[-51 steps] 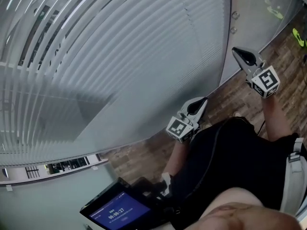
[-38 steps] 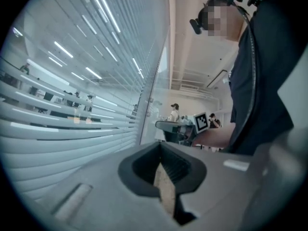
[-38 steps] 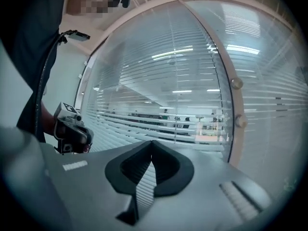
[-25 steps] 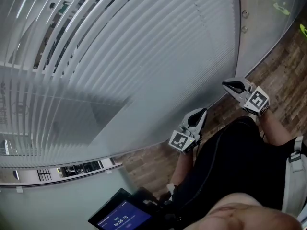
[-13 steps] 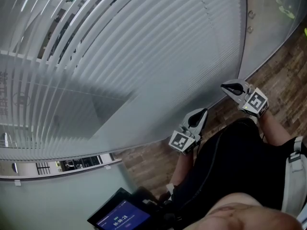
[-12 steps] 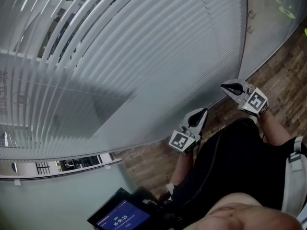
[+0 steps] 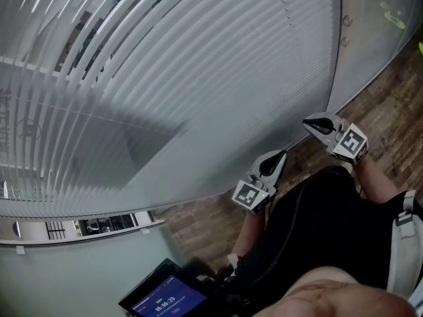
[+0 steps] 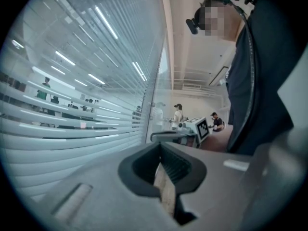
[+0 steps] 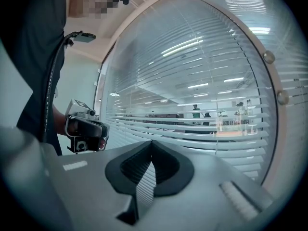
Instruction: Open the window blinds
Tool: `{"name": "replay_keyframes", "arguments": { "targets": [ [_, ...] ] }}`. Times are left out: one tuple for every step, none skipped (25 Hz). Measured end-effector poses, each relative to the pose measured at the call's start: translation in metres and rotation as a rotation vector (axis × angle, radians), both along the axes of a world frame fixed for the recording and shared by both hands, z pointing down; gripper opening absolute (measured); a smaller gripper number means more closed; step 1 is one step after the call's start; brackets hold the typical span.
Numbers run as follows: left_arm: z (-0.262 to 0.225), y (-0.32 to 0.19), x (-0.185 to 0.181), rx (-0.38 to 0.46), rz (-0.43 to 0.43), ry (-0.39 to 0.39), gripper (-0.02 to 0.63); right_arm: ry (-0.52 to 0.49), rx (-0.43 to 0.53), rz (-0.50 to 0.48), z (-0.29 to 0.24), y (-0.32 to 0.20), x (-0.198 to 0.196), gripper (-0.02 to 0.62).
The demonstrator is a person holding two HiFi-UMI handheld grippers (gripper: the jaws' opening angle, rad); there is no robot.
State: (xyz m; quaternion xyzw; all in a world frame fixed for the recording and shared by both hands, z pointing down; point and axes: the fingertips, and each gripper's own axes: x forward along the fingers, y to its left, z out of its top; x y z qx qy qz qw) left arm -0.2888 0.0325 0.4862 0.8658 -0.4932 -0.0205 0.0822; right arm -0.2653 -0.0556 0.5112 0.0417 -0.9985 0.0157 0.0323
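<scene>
A person in dark clothing holds two grey grippers above a brown wood-plank floor. The left gripper and right gripper both have their jaws pressed together, empty. Just beyond, pale horizontal-slat window blinds hang lowered, untouched.

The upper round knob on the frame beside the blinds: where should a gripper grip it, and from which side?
Likely the upper knob by its round edge, approached straight on toward the frame from the room side. It looks like a small button standing proud of the frame, so only its edge offers opposing faces.
</scene>
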Motion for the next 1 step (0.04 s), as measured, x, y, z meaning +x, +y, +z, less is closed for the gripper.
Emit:
{"name": "replay_keyframes", "arguments": {
  "targets": [
    [0.0033, 0.0027, -0.0006, -0.005, 0.004, -0.004, 0.002, -0.002, -0.004, 0.001, -0.0017, 0.0023, -0.0004, 0.005]
  ]
}}
